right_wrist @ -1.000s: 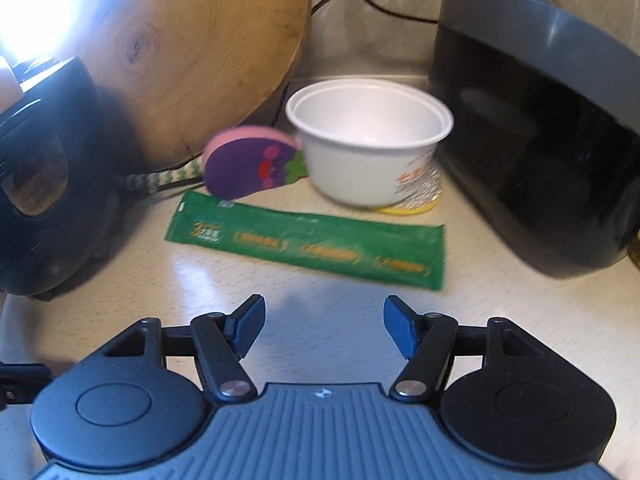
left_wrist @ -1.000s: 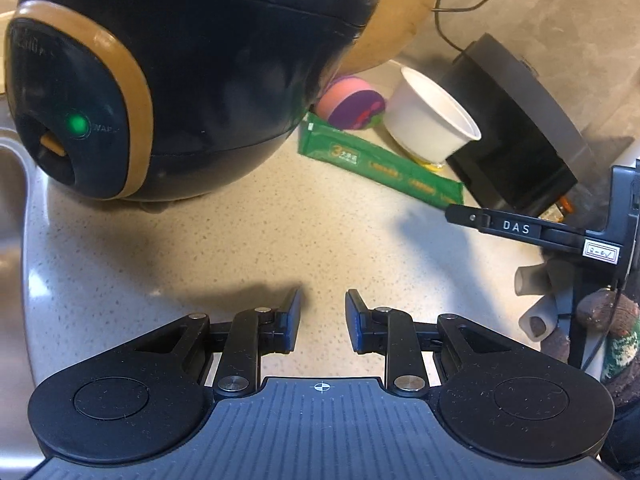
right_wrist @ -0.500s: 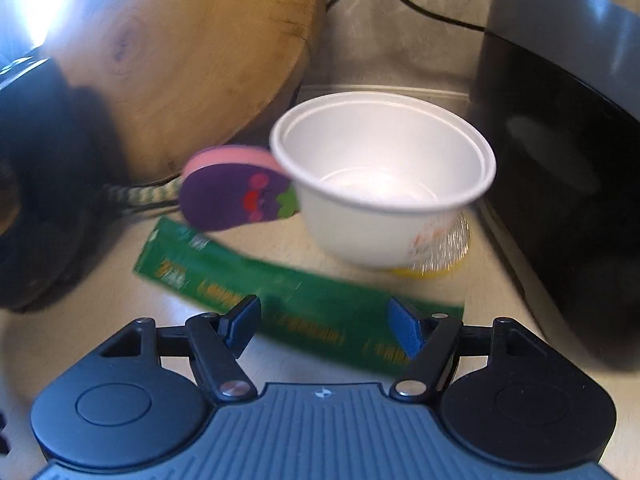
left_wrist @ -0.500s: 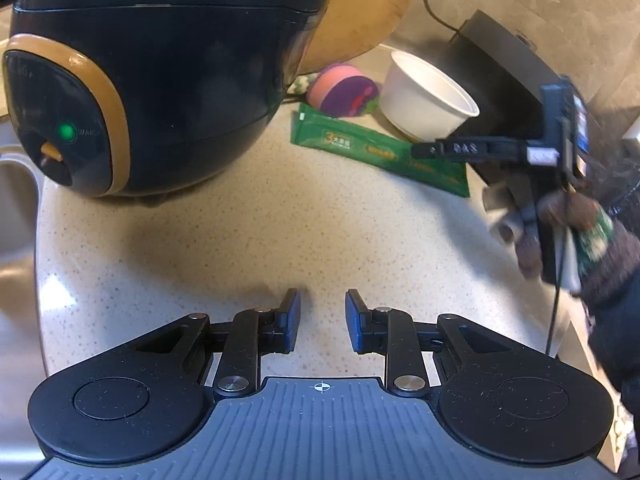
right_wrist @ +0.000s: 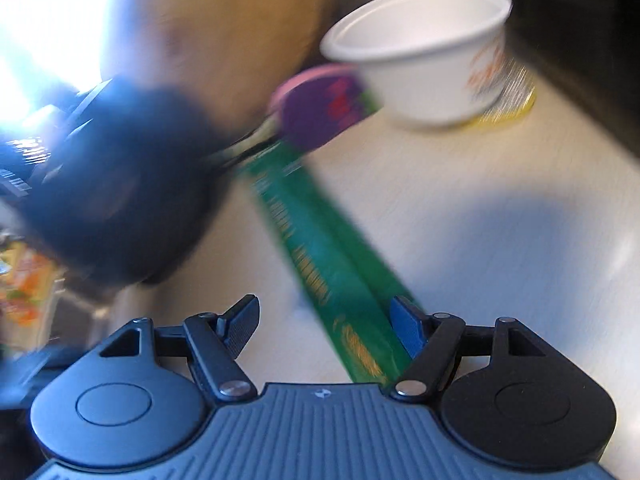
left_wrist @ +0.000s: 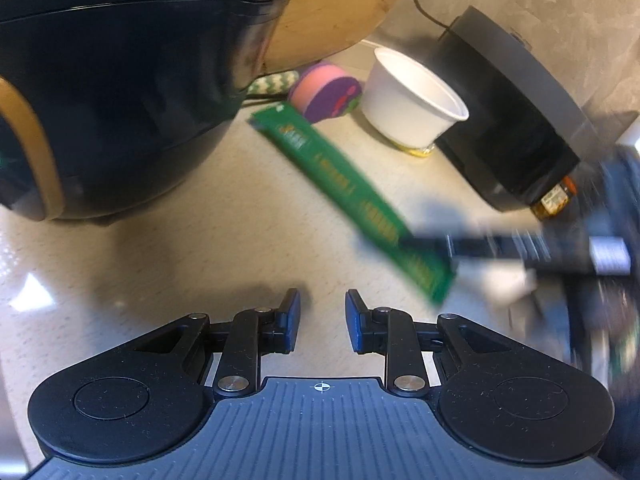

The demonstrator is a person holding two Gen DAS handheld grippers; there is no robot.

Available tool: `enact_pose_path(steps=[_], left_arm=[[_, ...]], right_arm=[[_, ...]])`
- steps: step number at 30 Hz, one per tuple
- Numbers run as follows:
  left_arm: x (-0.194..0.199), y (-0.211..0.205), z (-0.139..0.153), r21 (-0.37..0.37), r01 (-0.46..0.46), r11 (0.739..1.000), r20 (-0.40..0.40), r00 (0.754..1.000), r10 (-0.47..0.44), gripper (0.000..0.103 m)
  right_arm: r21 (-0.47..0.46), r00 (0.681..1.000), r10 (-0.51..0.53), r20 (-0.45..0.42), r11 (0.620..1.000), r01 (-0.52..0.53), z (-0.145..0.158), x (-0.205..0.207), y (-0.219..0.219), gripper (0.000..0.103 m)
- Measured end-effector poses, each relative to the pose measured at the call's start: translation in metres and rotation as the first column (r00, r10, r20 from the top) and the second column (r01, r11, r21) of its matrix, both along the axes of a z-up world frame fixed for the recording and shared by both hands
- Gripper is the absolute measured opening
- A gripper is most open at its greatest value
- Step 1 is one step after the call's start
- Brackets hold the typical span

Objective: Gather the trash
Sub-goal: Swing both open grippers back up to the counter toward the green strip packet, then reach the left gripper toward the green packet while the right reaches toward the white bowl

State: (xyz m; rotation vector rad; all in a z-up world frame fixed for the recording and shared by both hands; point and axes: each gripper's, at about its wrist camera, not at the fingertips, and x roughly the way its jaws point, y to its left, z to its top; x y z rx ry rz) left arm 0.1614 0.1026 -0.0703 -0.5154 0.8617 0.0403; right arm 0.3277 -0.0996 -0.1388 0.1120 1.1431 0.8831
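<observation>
A long green snack wrapper (left_wrist: 348, 196) lies flat on the pale speckled counter (left_wrist: 200, 248); it also shows in the right wrist view (right_wrist: 320, 264). A white plastic cup (left_wrist: 412, 106) stands behind it on a yellow foil lid; it also shows in the right wrist view (right_wrist: 428, 52). My right gripper (right_wrist: 324, 320) is open and its jaws straddle the wrapper's near end, the right finger (right_wrist: 406, 330) at its edge. In the left wrist view the right gripper (left_wrist: 436, 248) shows blurred over that end. My left gripper (left_wrist: 323, 316) is slightly open, empty, low over the counter.
A dark rice cooker (left_wrist: 120, 80) stands at the left. A round wooden board (left_wrist: 340, 4) leans on the back wall. A pink and purple sponge (left_wrist: 326, 90) lies by the cup. A black appliance (left_wrist: 516, 120) stands at the right, a cable behind it.
My right gripper has dropped and swung onto the near end of the green wrapper, jaws open around it. The left gripper has drifted closer. The views are motion-blurred.
</observation>
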Motion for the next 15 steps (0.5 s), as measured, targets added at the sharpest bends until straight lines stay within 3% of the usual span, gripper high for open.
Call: enact_pose_path(steps=[3,5,7,9,12,15], left_arm=[[0.010,-0.001,0.000,-0.030,-0.018,0.999,0.021,1.000,0.019,0.028],[0.018,-0.002,-0.001,-0.041,-0.042,0.998,0.037,0.998,0.044,0.028],[0.029,-0.005,-0.003,-0.040,-0.062,0.997,0.046,0.997,0.063,0.028],[0.040,-0.011,-0.003,-0.025,-0.069,0.997,0.040,0.997,0.070,0.028],[0.060,-0.032,0.003,0.069,-0.039,0.997,0.056,0.998,0.035,0.028],[0.080,-0.062,0.004,0.196,0.039,0.980,0.045,0.998,-0.049,0.028]], right_arm=[[0.053,1.000,0.022,-0.015,0.998,-0.021,0.008,-0.043,-0.010,0.073],[0.029,1.000,-0.024,0.013,0.999,0.023,0.015,-0.064,-0.021,0.073],[-0.025,0.989,-0.121,0.087,0.992,0.124,0.024,-0.078,-0.035,0.073],[-0.085,0.958,-0.207,0.199,0.970,0.227,0.033,-0.094,-0.048,0.073],[-0.169,0.900,-0.300,0.317,0.916,0.365,0.040,-0.108,-0.070,0.073],[-0.177,0.871,-0.366,0.329,0.882,0.437,0.042,-0.115,-0.094,0.073]])
